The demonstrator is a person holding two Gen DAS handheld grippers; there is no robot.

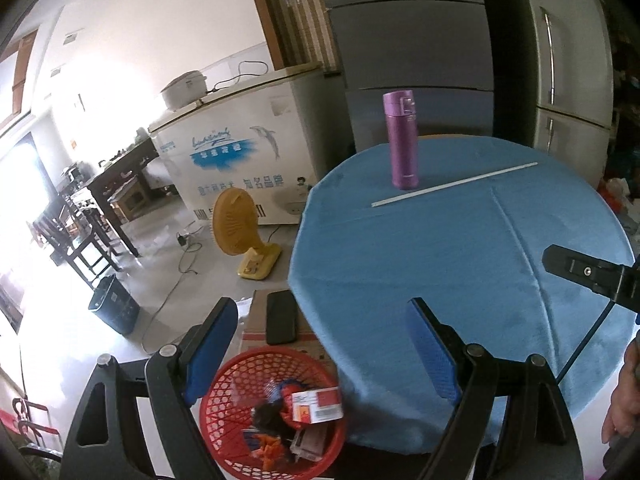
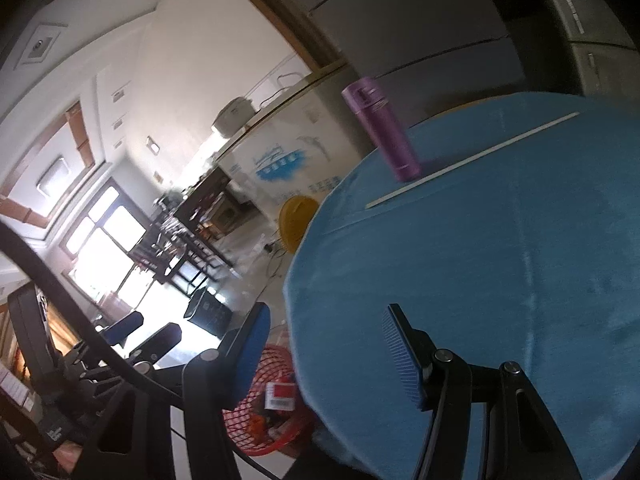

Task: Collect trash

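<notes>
**Both hand-held grippers empty above the table edge; trash in the red basket**

Writing: the white chest freezer [image 1: 248,160] carried a blue script logo, a dolphin drawing and a row of blue characters, too small to read. A red-and-white carton [image 1: 318,404] in the basket bore a printed label, not legible.

Pose: the left hand-held gripper [image 1: 320,356] pointed steeply downward, its blue pads set wide apart with nothing between them; one finger hung over the red basket [image 1: 224,412], the other over the table [image 1: 460,248]. The right hand-held gripper [image 2: 326,354] was tilted, pads parted and empty, straddling the table's edge. In the left wrist view part of the right gripper and a hand [image 1: 624,400] showed at the right margin.

Task items: trash sat inside the basket, on the floor just beside the table, next to a cardboard box with a dark phone [image 1: 281,322] on top.

Edges and room: the blue cloth held only a purple flask [image 1: 401,140], upright, and a long white stick [image 1: 454,185] lying near it, both towards the far side. A yellow fan [image 1: 240,228] and a dark bin [image 1: 114,306] stood on the floor, well apart from the basket.
</notes>
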